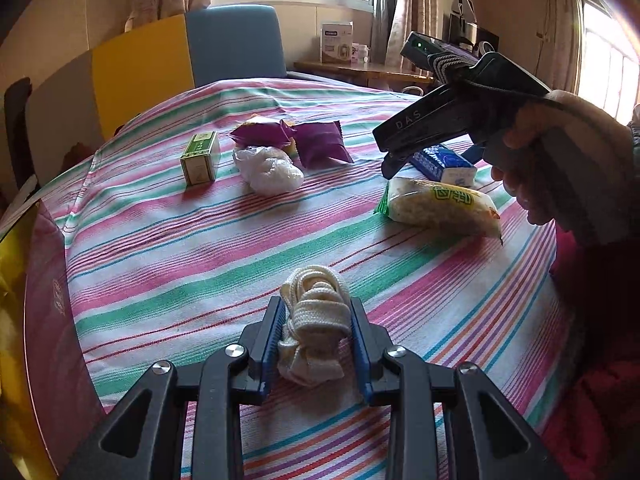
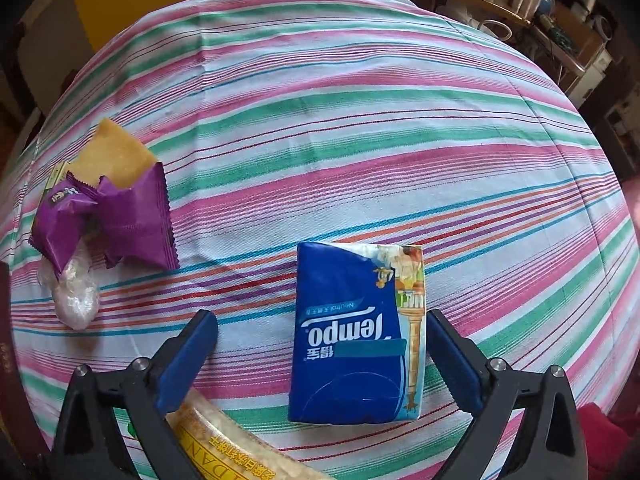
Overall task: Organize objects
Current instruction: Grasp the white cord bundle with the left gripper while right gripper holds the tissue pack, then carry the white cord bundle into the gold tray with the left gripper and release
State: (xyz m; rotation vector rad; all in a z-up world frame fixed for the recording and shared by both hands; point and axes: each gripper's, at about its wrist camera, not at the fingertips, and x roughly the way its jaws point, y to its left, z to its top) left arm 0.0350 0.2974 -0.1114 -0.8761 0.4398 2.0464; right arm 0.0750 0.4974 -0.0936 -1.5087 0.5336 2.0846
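My left gripper (image 1: 318,320) is shut on a bundle of cream cord (image 1: 314,320) just above the striped tablecloth (image 1: 200,248). My right gripper (image 2: 322,340) is open above a blue Tempo tissue pack (image 2: 352,340), which lies between its fingers; it also shows in the left wrist view (image 1: 444,162) under the right gripper (image 1: 394,160). A yellow-green snack packet (image 1: 440,204) lies beside the tissue pack; its end shows in the right wrist view (image 2: 224,444).
At the far side lie a green box (image 1: 200,158), a white plastic bag (image 1: 268,170), two purple snack packets (image 1: 320,142) (image 2: 136,220) and a yellow packet (image 2: 112,156). A blue and yellow chair (image 1: 192,48) stands behind the table. The table edge runs along the left.
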